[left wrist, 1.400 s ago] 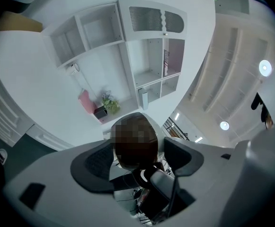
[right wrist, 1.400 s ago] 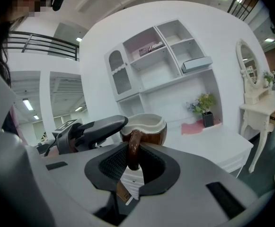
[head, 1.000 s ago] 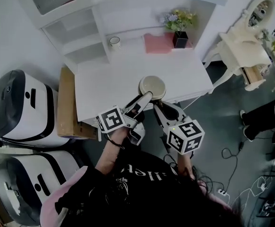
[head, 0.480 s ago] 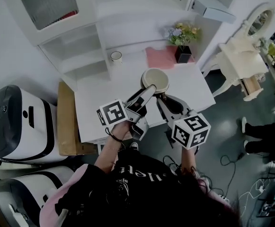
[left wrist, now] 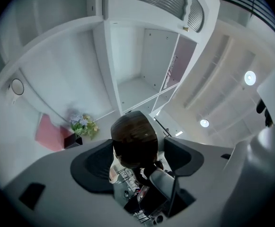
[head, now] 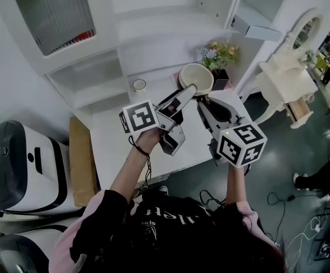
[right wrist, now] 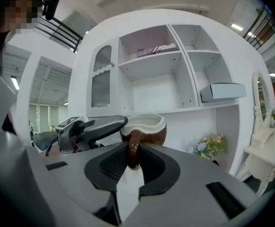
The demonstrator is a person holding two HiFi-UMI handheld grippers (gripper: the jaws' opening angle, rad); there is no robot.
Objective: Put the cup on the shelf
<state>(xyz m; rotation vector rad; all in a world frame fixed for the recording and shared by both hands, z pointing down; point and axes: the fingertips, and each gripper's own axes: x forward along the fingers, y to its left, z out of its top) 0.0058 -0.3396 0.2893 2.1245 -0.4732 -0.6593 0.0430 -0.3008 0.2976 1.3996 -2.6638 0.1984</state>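
Observation:
The cup [head: 196, 77], cream inside and brown outside, is held in the air in front of the white shelf unit [head: 96, 73]. My right gripper [head: 201, 98] is shut on its brown handle, which shows between the jaws in the right gripper view below the cup [right wrist: 144, 126]. My left gripper [head: 186, 92] holds the cup from the left. In the left gripper view the cup's dark underside [left wrist: 135, 143] fills the gap between the jaws. Open shelf compartments [right wrist: 156, 79] stand straight ahead of the right gripper [right wrist: 133, 155].
Below is a white desk [head: 119, 147] with a small white mug [head: 139, 85] and a flower pot [head: 218, 58]. A grey box [right wrist: 222, 91] sits on a right-hand shelf. Two rice cookers [head: 17, 164] stand at left, a white dressing table [head: 284, 78] at right.
Both grippers have lifted the cup off the desk's front edge and carried it up and away toward the shelf unit. The grip on the cup looks unchanged.

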